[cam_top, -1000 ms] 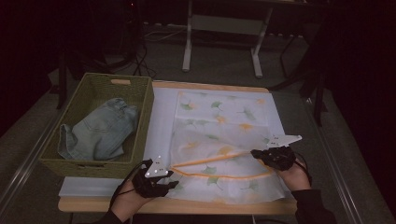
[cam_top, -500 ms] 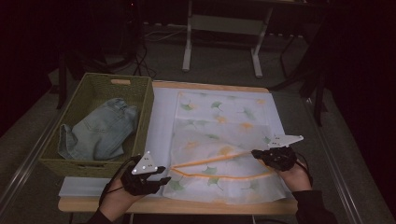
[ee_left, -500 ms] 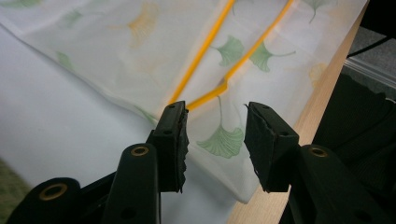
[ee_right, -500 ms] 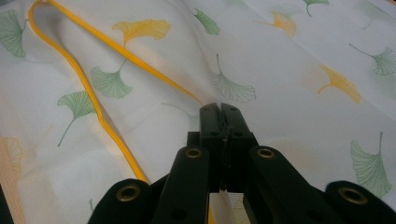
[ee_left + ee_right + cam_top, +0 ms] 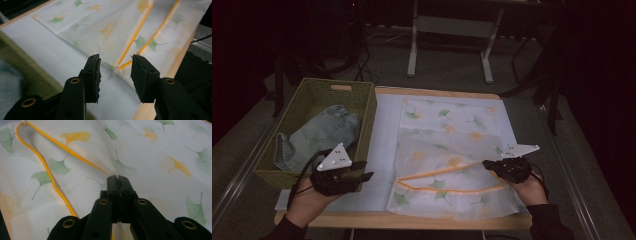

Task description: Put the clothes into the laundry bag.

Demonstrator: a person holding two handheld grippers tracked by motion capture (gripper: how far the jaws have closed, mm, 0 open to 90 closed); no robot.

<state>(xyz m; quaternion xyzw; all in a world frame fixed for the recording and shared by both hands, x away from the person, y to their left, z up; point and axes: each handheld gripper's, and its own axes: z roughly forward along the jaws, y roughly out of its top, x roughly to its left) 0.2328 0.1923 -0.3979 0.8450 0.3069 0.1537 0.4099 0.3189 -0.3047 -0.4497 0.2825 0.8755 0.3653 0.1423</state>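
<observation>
Right gripper (image 5: 488,164) pinched the ginkgo-print bag's (image 5: 452,150) orange-trimmed flap (image 5: 53,162) to lift it open; your left gripper (image 5: 115,72) hung spread, empty, beside the jeans basket (image 5: 302,107).

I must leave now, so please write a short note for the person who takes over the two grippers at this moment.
Left gripper: open, holds nothing, beside the basket, aimed at the bag's near-left corner.
Right gripper: shut on the bag at its orange-trimmed edge.
Bag lies flat on the white mat, its mouth partly open. Jeans are in the basket.
Done: right side of the mouth gripped.
Left, probably: grip the left side, open the mouth, put the jeans in.
</observation>
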